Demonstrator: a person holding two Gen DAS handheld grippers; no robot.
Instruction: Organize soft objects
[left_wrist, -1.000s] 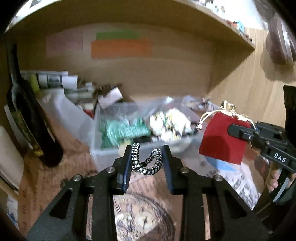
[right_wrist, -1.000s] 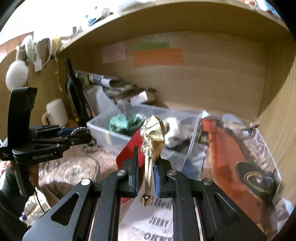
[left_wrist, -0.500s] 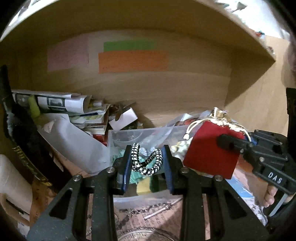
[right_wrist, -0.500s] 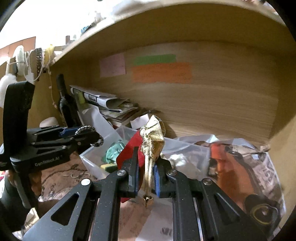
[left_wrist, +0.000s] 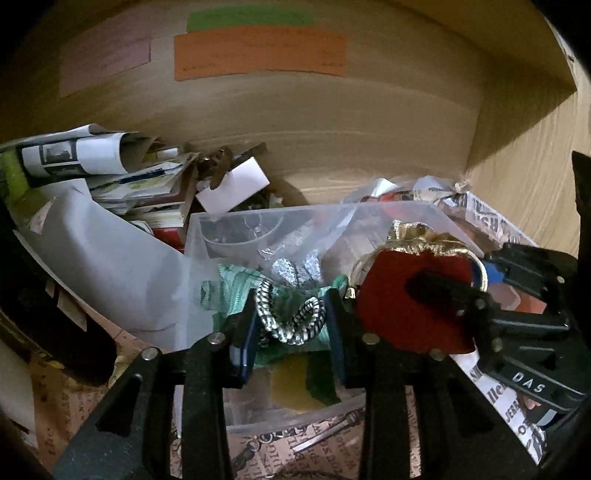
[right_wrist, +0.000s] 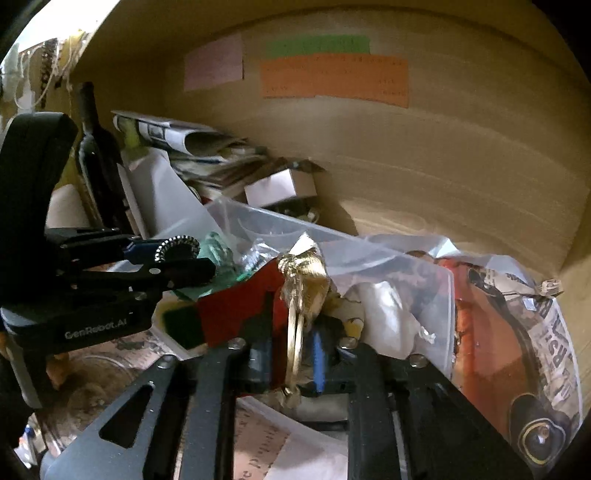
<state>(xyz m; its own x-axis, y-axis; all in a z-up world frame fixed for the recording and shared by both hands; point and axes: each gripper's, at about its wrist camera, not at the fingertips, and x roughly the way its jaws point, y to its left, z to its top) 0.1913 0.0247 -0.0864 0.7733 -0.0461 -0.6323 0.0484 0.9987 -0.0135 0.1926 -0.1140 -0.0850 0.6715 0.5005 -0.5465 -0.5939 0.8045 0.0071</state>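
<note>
Black-and-white braided cord (left_wrist: 291, 321) sits looped between the pads of your left gripper (left_wrist: 291, 325), held over the clear bin (left_wrist: 199, 258); the jaws are easing apart, the cord touching both pads and not yet dropped. Just below it inside the bin lie a green knit piece (left_wrist: 236, 284), a yellow-and-green sponge (left_wrist: 295, 384) and a crinkled plastic bag (left_wrist: 314, 236).

Beside it, your right gripper (right_wrist: 291, 350) carries a red pouch (right_wrist: 236, 306) with a gold top (right_wrist: 306, 277) and gold drawstring (right_wrist: 293, 350). Its jaws are opening too: the drawstring hangs in the gap, and whether the pads still pinch the pouch you cannot tell. The pouch hangs at the bin's near rim, above its right half.

To the bin's left lean a white sheet (left_wrist: 110, 273) and a heap of rolled papers (left_wrist: 81, 155), with a dark bottle (right_wrist: 96, 158) at the far left. To the right lies a bagged newspaper (right_wrist: 517, 332). Orange (left_wrist: 258, 51), green (left_wrist: 251, 18) and pink (left_wrist: 107, 61) notes are stuck to the wooden back wall (left_wrist: 332, 129).
</note>
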